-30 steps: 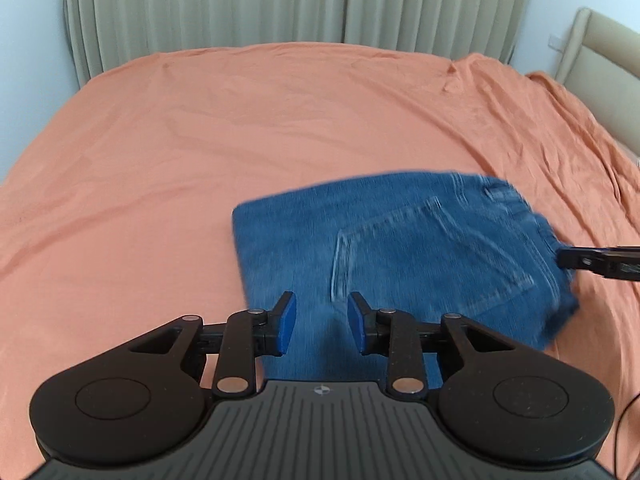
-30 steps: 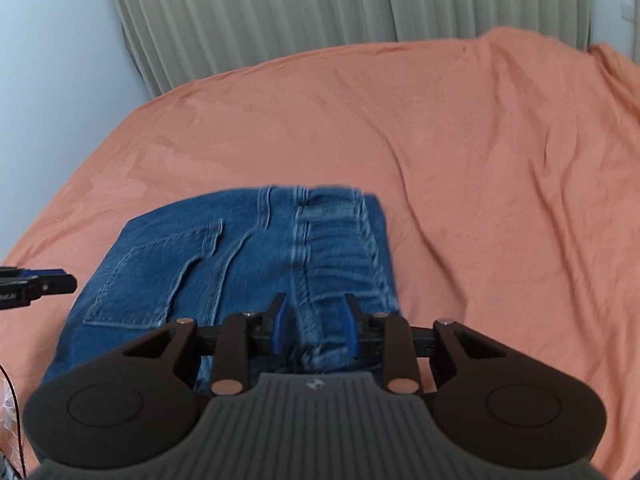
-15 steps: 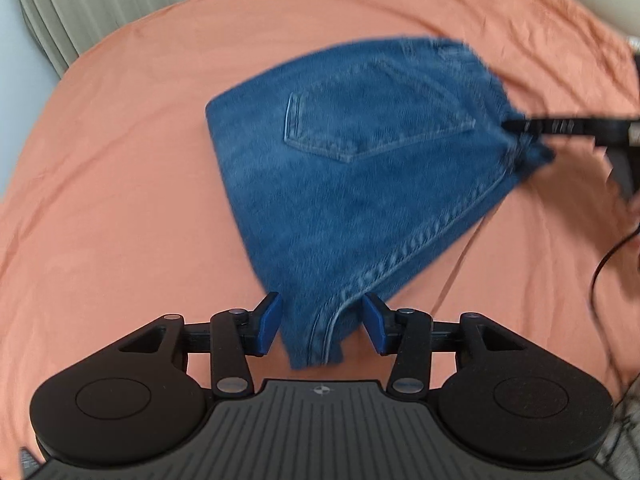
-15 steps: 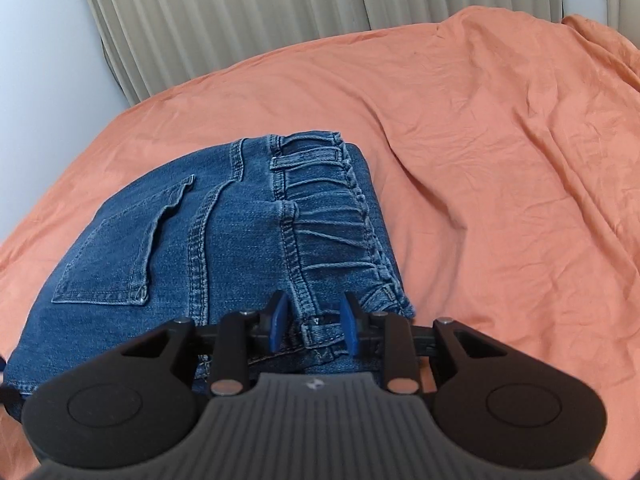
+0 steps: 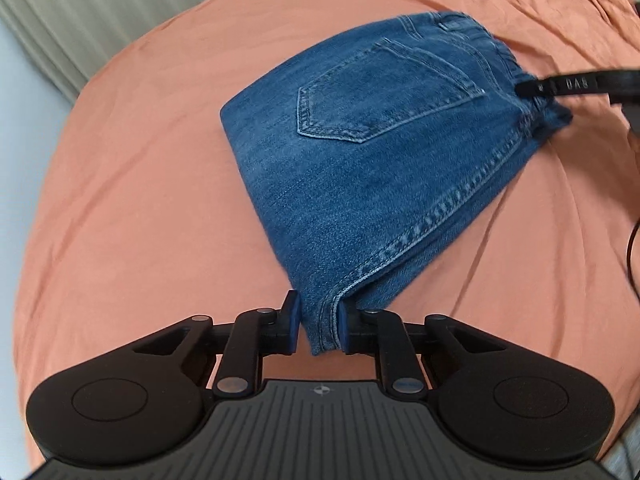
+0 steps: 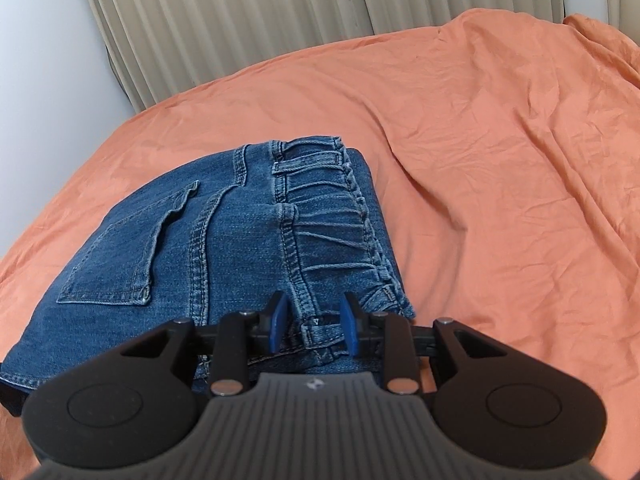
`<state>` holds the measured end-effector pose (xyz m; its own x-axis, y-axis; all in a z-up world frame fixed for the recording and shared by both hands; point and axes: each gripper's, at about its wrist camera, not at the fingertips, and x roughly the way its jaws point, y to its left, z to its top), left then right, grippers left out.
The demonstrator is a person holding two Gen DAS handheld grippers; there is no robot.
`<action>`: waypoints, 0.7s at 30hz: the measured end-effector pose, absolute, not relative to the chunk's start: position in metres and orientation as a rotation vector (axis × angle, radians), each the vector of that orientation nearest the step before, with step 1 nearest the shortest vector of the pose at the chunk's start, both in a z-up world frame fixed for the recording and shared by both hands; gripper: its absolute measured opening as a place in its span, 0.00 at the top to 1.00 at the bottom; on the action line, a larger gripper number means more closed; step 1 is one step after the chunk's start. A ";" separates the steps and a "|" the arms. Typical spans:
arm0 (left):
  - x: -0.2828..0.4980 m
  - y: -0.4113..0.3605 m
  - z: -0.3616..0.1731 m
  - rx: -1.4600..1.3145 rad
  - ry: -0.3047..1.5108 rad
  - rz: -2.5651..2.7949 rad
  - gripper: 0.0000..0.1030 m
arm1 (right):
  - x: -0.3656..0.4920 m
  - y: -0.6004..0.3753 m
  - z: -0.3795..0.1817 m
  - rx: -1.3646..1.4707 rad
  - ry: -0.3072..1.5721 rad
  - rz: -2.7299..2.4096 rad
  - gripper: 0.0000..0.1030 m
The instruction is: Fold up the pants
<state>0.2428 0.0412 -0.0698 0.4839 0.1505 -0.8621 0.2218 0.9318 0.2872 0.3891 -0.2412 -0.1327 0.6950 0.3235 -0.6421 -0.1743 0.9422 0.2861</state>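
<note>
The blue denim pants (image 5: 380,152) lie folded into a compact stack on the orange bed sheet (image 5: 140,200), back pocket up. My left gripper (image 5: 319,326) is shut on the near corner of the stack, at a side seam. My right gripper (image 6: 313,324) is shut on the elastic waistband corner of the pants (image 6: 224,248). The right gripper's fingers (image 5: 560,86) also show in the left wrist view at the waistband on the far right.
Pleated beige curtains (image 6: 280,20) and a white wall (image 6: 40,40) stand behind the bed. The sheet is wrinkled to the right of the pants (image 6: 500,180). A dark cable (image 5: 632,256) hangs at the right edge of the left wrist view.
Both grippers have come down onto the folded stack and closed on it: the left on the seam corner, the right on the waistband corner. The pants now look closer and larger.
</note>
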 end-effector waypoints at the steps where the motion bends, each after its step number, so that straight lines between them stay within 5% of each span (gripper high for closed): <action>1: 0.243 0.042 -0.073 0.388 1.085 -0.046 0.81 | 0.389 -0.242 -0.132 0.211 0.753 0.282 0.76; 8: 0.241 0.053 -0.125 0.324 1.184 -0.032 0.83 | 0.389 -0.243 -0.136 0.203 0.747 0.294 0.76; 16: 0.229 0.055 -0.116 0.293 1.185 -0.035 0.84 | 0.388 -0.244 -0.137 0.200 0.733 0.286 0.76; 18: 0.224 0.062 -0.117 0.270 1.220 -0.021 1.00 | 0.386 -0.244 -0.138 0.195 0.721 0.287 0.76; 21: 0.209 0.064 -0.113 0.307 1.202 -0.004 0.99 | 0.386 -0.244 -0.139 0.204 0.712 0.287 0.76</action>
